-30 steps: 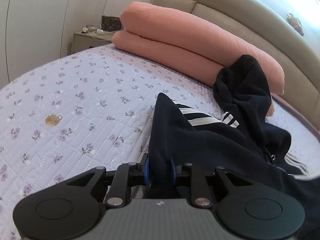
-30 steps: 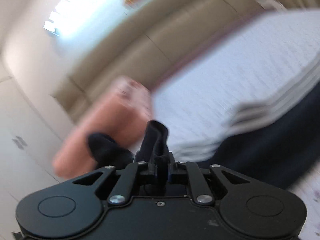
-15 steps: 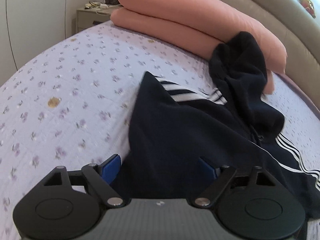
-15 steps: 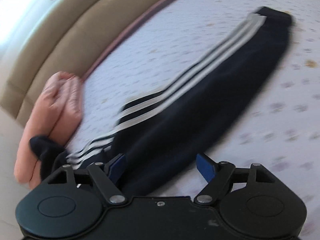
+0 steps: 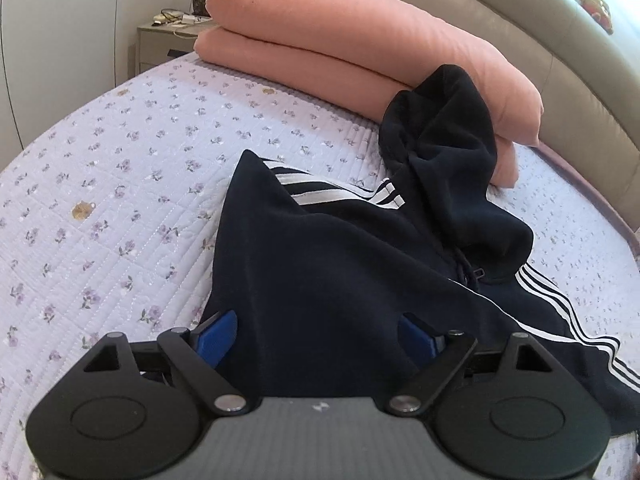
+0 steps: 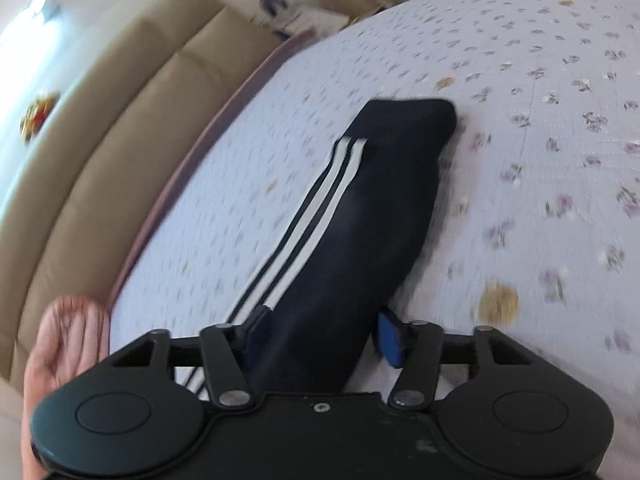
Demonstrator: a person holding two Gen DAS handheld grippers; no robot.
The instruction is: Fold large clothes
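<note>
1. Left wrist view: the left gripper (image 5: 316, 334) is spread wide and opening over the hoodie (image 5: 340, 272) on the bed (image 5: 120, 184).
2. The right gripper (image 6: 320, 334) is closing around the sleeve (image 6: 360, 208); contact unclear in the blur.

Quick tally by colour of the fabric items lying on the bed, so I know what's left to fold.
Navy: 1, the striped hoodie
Pink: 1, the folded quilt
Lilac floral: 1, the bedspread underneath
Total: 3

My right gripper (image 6: 320, 334), jaws closing, straddles the near end of a dark striped sleeve (image 6: 360, 216) lying on the floral bedspread (image 6: 540, 160); beige headboard (image 6: 120, 120) at far left.
</note>
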